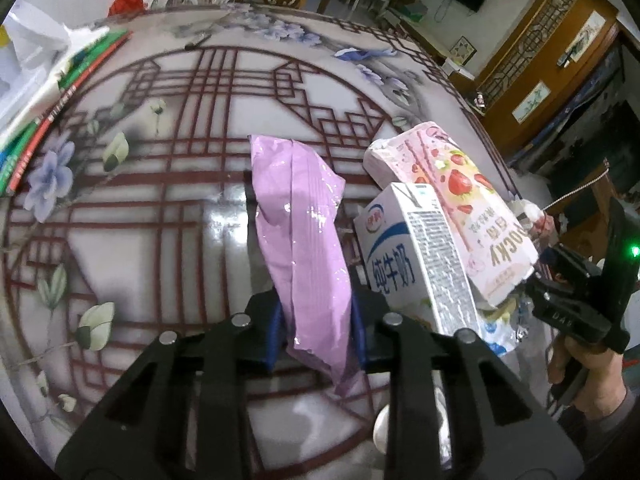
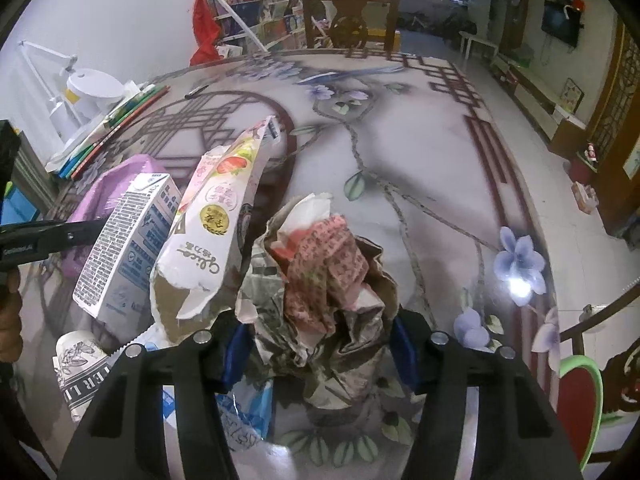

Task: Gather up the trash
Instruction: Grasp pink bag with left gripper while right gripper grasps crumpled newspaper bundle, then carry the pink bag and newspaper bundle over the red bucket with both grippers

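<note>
Progress: gathering is only getting started
Left gripper (image 1: 316, 332): squeezing purple wrapper (image 1: 304, 236), just left of milk carton (image 1: 412, 256)
Right gripper (image 2: 316, 344): clamping crumpled paper wad (image 2: 328, 280), right of carton
Left over: Pocky box (image 1: 460, 196), carton, scraps are still lying around

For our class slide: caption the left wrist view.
Left tongs shut on a purple wrapper beside a milk carton and pink snack box.

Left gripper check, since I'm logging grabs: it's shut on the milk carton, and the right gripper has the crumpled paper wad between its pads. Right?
Not quite. The left gripper is shut on the purple wrapper, as the left wrist view shows; the milk carton stands beside it. The right gripper does have the crumpled paper wad between its pads.
</note>
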Motion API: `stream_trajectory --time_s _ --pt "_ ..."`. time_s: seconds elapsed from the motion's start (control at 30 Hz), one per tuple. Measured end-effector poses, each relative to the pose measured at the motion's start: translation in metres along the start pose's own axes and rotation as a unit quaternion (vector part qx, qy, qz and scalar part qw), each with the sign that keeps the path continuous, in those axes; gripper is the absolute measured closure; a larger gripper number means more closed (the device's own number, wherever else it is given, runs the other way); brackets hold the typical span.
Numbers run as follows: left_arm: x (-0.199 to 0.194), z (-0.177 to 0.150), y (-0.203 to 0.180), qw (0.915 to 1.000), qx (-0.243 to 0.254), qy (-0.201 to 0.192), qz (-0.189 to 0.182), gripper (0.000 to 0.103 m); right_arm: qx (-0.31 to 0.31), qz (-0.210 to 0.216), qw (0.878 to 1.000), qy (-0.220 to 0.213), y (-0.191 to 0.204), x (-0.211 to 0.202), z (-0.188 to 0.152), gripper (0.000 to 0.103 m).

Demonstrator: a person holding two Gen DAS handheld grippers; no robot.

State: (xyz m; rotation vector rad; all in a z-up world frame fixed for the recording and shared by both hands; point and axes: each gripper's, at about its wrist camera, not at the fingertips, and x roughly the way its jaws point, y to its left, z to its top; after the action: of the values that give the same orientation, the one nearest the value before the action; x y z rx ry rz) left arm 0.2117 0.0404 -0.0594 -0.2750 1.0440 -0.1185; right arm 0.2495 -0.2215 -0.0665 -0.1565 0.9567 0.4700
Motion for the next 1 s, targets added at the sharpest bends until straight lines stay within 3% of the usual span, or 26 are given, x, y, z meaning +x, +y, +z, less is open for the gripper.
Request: stream_trajectory --time_s 0.3,0.63,1.0 --pt "-0.035 -0.013 -0.023 0.9991 0.033 -0.025 0.004 0.077 0.033 0.002 0.999 -0.018 -0.015 -0.028 -0.010 0.047" --pt "-0.070 -0.027 -0.034 0.9987 0.033 -0.039 0.001 0.077 0.038 0.013 0.999 -0.038 -0.010 -0.077 -0.027 0.047" --pt "-0.092 -0.039 -0.090 0.9959 0.074 -0.044 -0.028 0.078 0.064 0.005 0.996 -0.063 -0.032 -0.135 -0.047 0.047"
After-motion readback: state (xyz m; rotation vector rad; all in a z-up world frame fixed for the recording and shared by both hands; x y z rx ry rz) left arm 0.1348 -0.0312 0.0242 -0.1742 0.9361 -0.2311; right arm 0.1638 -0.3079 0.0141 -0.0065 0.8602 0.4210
